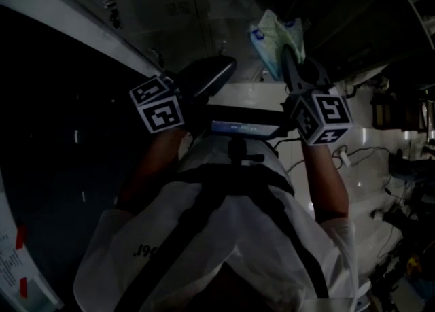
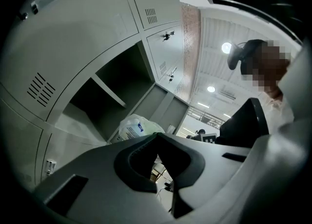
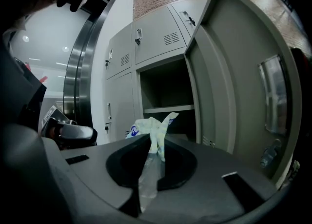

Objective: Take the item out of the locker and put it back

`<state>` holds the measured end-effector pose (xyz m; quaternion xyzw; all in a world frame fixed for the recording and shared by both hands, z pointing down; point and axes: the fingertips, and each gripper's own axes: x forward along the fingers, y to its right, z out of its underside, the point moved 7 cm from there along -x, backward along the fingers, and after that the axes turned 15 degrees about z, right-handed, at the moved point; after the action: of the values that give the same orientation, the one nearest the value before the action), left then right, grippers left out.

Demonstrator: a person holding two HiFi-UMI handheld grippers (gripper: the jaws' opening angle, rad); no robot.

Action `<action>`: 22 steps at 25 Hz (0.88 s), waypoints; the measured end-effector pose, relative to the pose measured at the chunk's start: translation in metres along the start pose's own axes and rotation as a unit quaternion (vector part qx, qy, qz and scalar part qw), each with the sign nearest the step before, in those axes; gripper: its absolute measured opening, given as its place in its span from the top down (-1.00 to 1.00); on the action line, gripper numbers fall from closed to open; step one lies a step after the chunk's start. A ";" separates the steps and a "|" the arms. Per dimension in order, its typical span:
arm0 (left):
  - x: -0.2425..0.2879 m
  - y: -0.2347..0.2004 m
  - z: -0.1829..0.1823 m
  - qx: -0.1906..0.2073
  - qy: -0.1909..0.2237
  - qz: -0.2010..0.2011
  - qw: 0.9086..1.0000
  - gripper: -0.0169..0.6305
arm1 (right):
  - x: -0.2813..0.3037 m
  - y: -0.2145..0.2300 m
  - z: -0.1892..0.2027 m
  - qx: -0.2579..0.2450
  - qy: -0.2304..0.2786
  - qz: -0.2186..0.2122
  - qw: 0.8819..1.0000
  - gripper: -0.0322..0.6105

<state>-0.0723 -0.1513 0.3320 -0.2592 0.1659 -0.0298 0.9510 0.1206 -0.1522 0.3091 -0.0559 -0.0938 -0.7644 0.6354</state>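
Note:
My right gripper [image 3: 154, 139] is shut on a crumpled white and pale-green plastic bag [image 3: 155, 125] with a blue label, and a clear strip of it trails down between the jaws. In the head view the bag [image 1: 275, 39] is held up high at the right gripper [image 1: 291, 56], in front of the open locker compartment [image 3: 165, 86]. To the left of the bag, my left gripper [image 2: 156, 137] is shut with nothing in it. From the left gripper view the bag [image 2: 132, 127] shows just over the jaws, below the open compartment [image 2: 114, 93].
The locker's grey door [image 3: 243, 91] stands open at the right, and a shelf [image 3: 168, 108] divides the compartment. Shut lockers [image 3: 122, 62] flank it on the left. In the head view, cables and equipment [image 1: 401, 168] lie on the pale floor at the right.

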 end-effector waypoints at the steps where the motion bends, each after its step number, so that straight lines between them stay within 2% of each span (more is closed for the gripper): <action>1: 0.000 0.000 0.001 -0.001 -0.001 0.001 1.000 0.95 | -0.001 0.001 0.002 -0.002 -0.001 0.002 1.000 0.86; 11: 0.000 0.003 0.010 -0.008 -0.011 0.011 1.000 0.95 | -0.011 0.008 0.018 0.005 -0.013 0.021 1.000 0.86; 22: -0.002 0.004 0.019 -0.019 -0.020 0.018 0.999 0.95 | -0.014 0.005 0.032 0.015 -0.029 0.023 0.999 0.86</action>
<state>-0.0678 -0.1388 0.3456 -0.2749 0.1515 -0.0047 0.9494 0.1272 -0.1330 0.3379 -0.0712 -0.1224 -0.7464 0.6503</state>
